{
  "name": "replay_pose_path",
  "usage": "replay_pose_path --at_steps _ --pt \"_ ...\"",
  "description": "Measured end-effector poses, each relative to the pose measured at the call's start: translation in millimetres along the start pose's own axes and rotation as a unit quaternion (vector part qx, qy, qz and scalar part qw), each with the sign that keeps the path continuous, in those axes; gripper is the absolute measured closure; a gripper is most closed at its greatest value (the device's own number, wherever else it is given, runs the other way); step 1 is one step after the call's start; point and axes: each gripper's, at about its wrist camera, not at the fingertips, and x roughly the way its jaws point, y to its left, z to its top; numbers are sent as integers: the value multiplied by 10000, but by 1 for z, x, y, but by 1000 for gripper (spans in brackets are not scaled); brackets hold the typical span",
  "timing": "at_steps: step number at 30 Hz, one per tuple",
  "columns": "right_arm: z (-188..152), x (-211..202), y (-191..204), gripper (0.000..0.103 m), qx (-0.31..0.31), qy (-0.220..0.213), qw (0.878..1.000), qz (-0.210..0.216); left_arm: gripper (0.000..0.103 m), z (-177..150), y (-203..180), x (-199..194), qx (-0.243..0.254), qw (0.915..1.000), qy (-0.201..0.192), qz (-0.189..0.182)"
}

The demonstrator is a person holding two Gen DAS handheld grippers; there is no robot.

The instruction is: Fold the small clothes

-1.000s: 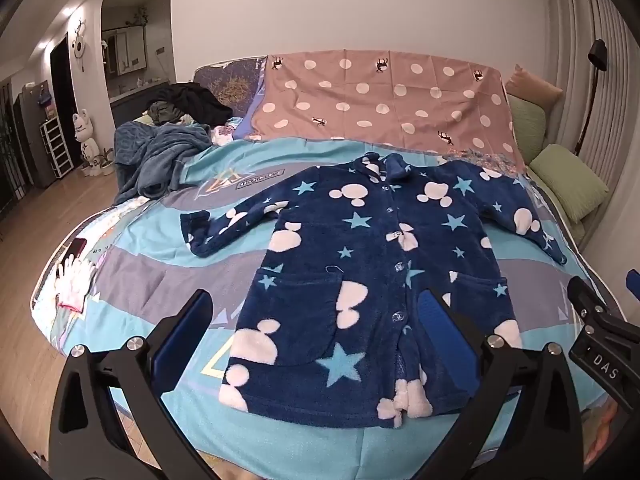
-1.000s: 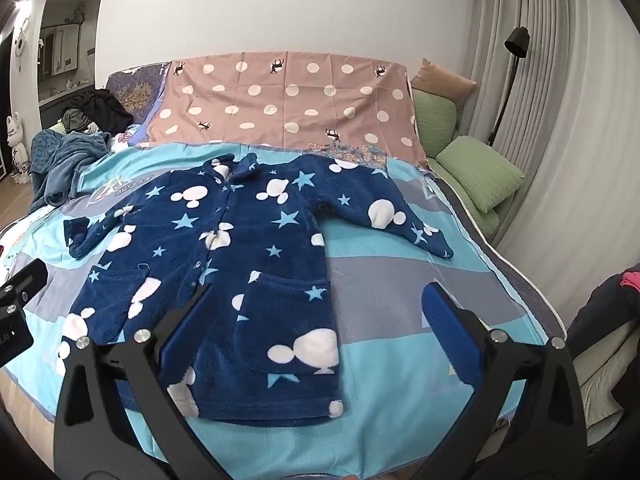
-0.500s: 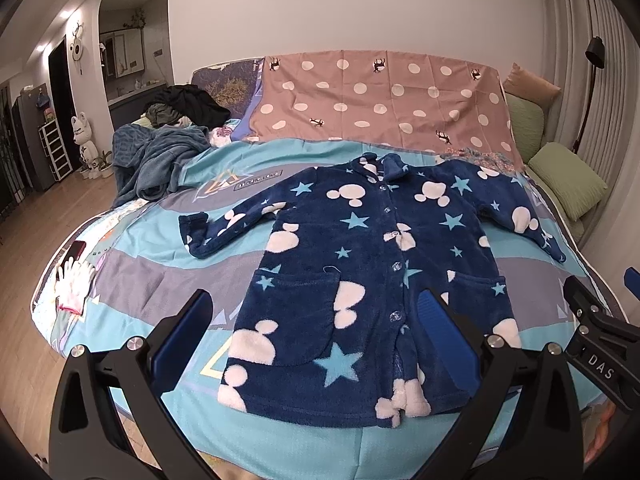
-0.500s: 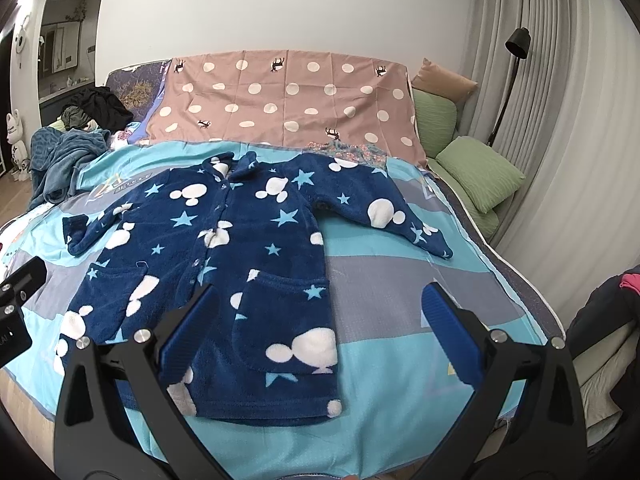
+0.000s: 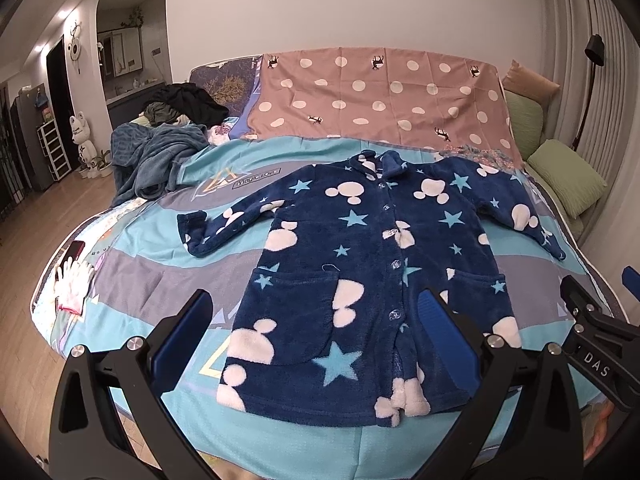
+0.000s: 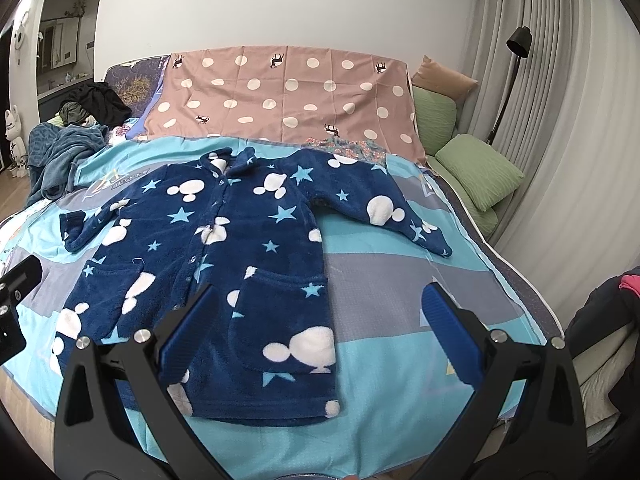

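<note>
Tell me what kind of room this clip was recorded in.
Most likely a home bedroom: a wide bed with a turquoise patterned sheet, green pillows along its side, and a black floor lamp by pleated curtains.

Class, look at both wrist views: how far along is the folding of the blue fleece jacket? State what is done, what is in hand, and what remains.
Done: the jacket lies spread flat on the bed cover, buttoned, both sleeves out. In hand: nothing; the left tool and right tool are open and not touching the fabric. Left: every fold, as no sleeve or hem is turned in yet.
</note>
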Motion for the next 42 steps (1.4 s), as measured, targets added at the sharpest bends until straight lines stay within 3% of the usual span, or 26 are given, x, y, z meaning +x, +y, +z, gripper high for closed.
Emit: replay_pose_path --at_steps 35,42 --pt "2 22 -4 2 78 112 9999 -82 1 3 -5 20 -1 9999 133 -63" --pt "7 42 -22 2 290 231 9993 -103 1 12 -18 37 75 9996 258 -66"
